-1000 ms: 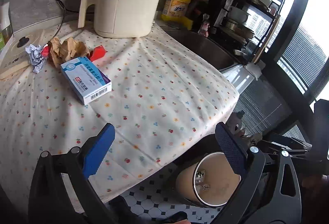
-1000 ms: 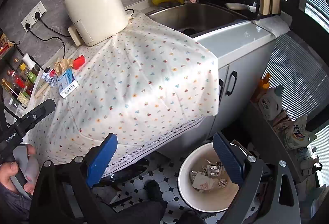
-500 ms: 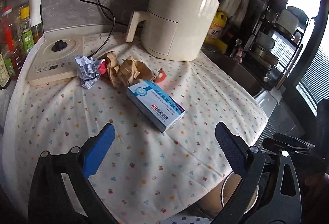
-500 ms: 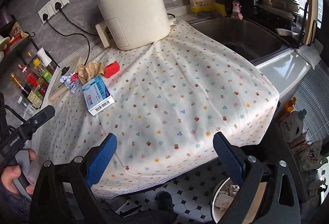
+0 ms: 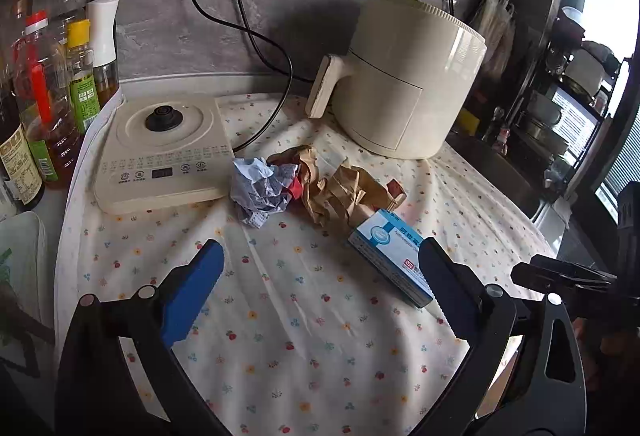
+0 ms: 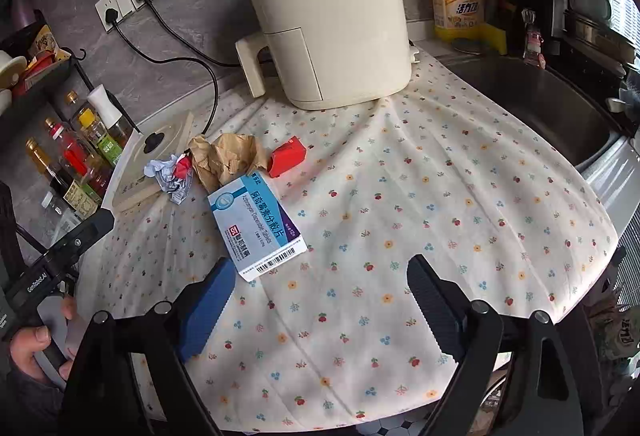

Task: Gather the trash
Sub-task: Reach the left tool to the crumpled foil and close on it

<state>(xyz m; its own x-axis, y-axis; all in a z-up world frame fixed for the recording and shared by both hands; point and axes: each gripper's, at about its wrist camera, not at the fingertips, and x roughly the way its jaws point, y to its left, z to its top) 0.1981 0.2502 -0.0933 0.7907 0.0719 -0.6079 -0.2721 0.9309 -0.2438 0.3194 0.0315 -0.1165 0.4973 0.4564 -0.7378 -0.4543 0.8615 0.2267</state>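
- Claws come first, closest to us: the left claw [image 5: 320,296] and the right claw [image 6: 316,300] both hang low over the counter [image 6: 440,204], spread wide, with nothing in them.
- Both point forward at the trash, tipped down a little. A hand [image 6: 36,352] grips the left handle at the edge of the right view.
- Next is the blue and white box [image 6: 258,226], lying flat on the flowery cloth, just in front of the right claw and next to the left claw's right finger.
- I think the box is the easy one to take now. It is best to turn the claw so the fingers pinch its long sides, then come down flat so it does not slide on the cloth.
- Behind the box sits the brown paper [image 5: 340,188], all crumpled, touching the box.
- Beside that are the white paper ball [image 5: 262,190] and the little red box [image 6: 286,156].
- Crumpled paper is soft, so a gentle squeeze in the middle should do.
- Far back stands the big cream pot [image 6: 332,16], which is not trash.
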